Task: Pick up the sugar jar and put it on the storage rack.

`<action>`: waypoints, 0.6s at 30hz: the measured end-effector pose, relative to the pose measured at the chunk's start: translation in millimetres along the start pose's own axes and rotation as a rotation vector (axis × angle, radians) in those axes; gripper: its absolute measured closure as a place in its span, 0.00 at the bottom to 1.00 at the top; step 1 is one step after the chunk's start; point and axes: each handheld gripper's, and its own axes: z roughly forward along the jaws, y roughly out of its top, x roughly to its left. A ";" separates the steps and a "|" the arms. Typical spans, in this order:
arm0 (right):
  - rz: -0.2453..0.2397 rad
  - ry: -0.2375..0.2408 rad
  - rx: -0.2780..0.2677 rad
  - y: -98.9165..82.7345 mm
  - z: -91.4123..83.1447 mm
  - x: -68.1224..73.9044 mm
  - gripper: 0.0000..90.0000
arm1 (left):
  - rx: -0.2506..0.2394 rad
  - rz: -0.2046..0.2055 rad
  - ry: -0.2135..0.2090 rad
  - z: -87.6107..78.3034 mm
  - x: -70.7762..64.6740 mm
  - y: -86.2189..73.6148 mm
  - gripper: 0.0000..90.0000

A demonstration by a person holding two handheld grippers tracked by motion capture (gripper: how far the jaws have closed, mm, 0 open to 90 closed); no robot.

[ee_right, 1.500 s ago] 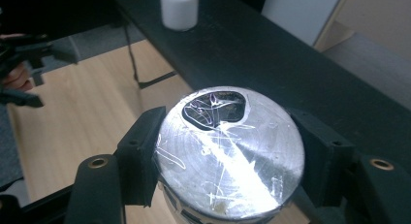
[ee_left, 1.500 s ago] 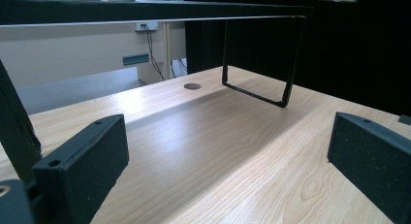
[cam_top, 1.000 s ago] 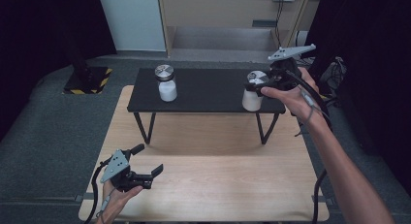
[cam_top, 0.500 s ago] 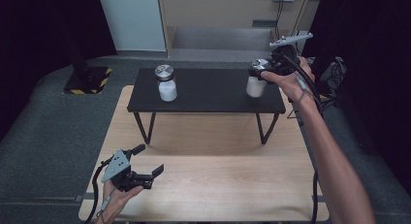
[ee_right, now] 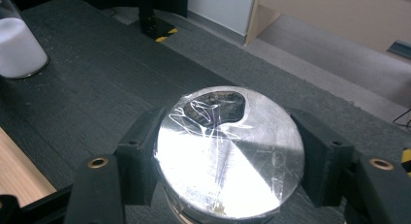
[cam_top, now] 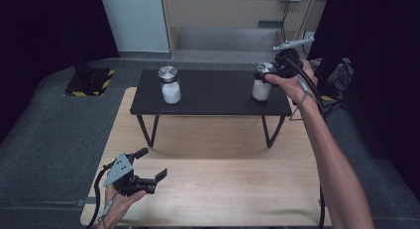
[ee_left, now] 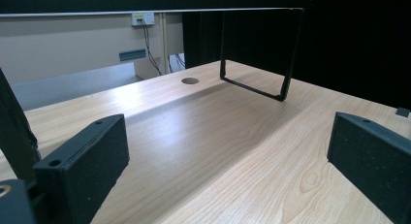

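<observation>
Two glass jars of white powder with silver lids are on a low black table (cam_top: 218, 92). The left jar (cam_top: 171, 87) stands alone; its lower part is seen as the left jar (ee_right: 17, 44) in the right gripper view. My right gripper (cam_top: 266, 69) is shut on the lid of the right jar (cam_top: 261, 90), near the table's right end. From above, my right gripper (ee_right: 228, 151) has a jaw pressed to each side of the lid (ee_right: 228, 151). My left gripper (cam_top: 153, 163) is held open over the front left of the wooden table, and my left gripper (ee_left: 228, 156) has nothing between its jaws.
The black table stands on a wooden table (cam_top: 223, 179), and one of its leg frames (ee_left: 286, 49) rises ahead of the left gripper. A round hole (ee_left: 190, 81) sits in the wood. Grey carpet surrounds the table; cables hang at the far right.
My right gripper has carried the right jar from the black table's front edge farther back over its top. The left gripper has stayed still.
</observation>
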 end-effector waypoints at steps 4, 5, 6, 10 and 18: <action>0.010 0.003 0.011 -1.8 4.4 -0.6 0.39 | 0.000 0.001 0.000 0.0 -0.1 0.1 0.00; 0.010 0.004 0.014 -2.5 5.5 -1.0 0.39 | 0.001 0.001 0.000 -0.1 0.0 0.1 0.00; 0.018 0.005 0.012 -3.8 6.4 -1.7 0.39 | 0.001 0.001 0.000 -0.1 0.1 0.0 0.00; 0.036 0.014 -0.002 -7.7 6.9 -4.9 0.39 | 0.001 0.000 0.000 -0.2 0.3 0.0 0.00; 0.121 0.040 -0.046 -21.1 5.8 -8.0 0.16 | 0.000 0.005 -0.009 -0.5 -0.5 0.8 0.00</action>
